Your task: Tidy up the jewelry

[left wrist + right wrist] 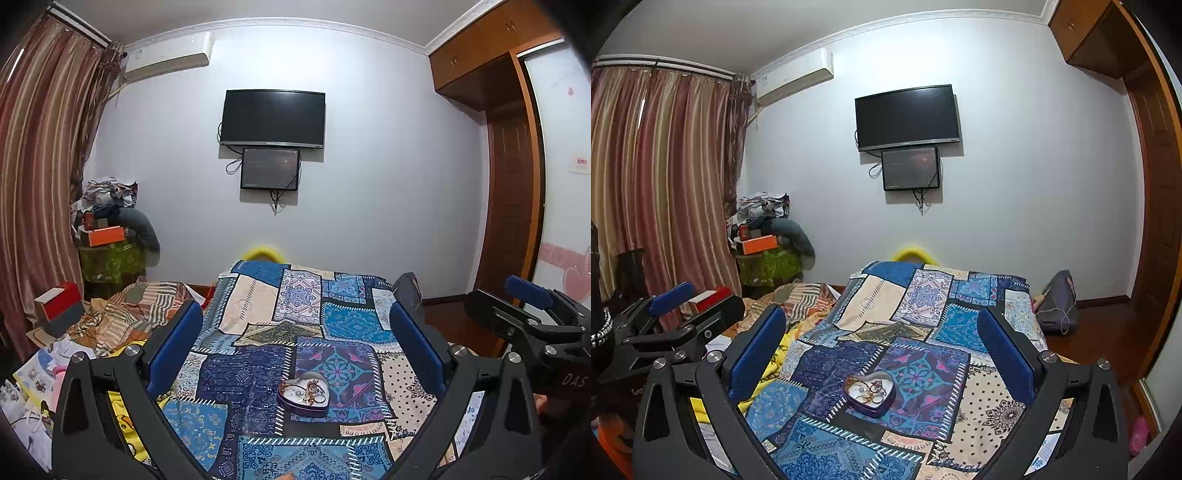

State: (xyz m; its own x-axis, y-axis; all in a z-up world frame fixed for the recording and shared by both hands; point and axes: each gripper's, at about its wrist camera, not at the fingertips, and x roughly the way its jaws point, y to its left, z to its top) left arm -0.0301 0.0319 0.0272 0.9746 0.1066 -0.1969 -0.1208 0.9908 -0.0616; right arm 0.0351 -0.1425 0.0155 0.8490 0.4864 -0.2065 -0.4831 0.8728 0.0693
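Landmark: the heart-shaped tin (303, 395) (870, 393), lying open on the patchwork bedspread (255, 306) (879, 291) of the bed.
Jewelry: a tangle of rings and chain pieces (306, 392) (868, 390) lies inside the tin, gold and silver tones mixed; single pieces are too small to tell apart.
Left tongs (295, 339): spread wide, nothing between the blue pads (177, 343); held above the bed, well short of the tin, which shows low between the two fingers in the left wrist view.
Right tongs (882, 339): likewise spread wide and holding nothing; the tin sits low between its fingers, slightly left of the middle, not touched.
Tongs relative to each other: each appears at the edge of the other's view, the right one (532, 314) to the right of the tin, the left one (668, 317) to the left of it.
Beyond the tin: a wall-mounted television (273, 118) (908, 116) with a smaller screen (269, 169) (910, 168) just under it.
Left of the tin: striped curtains (40, 177) (661, 173), a heap of boxes and clothes (110, 229) (764, 236), a crumpled striped cloth (136, 310).
Right of the tin: a wooden wardrobe (513, 184) and a dark bag (1058, 302) on the floor.
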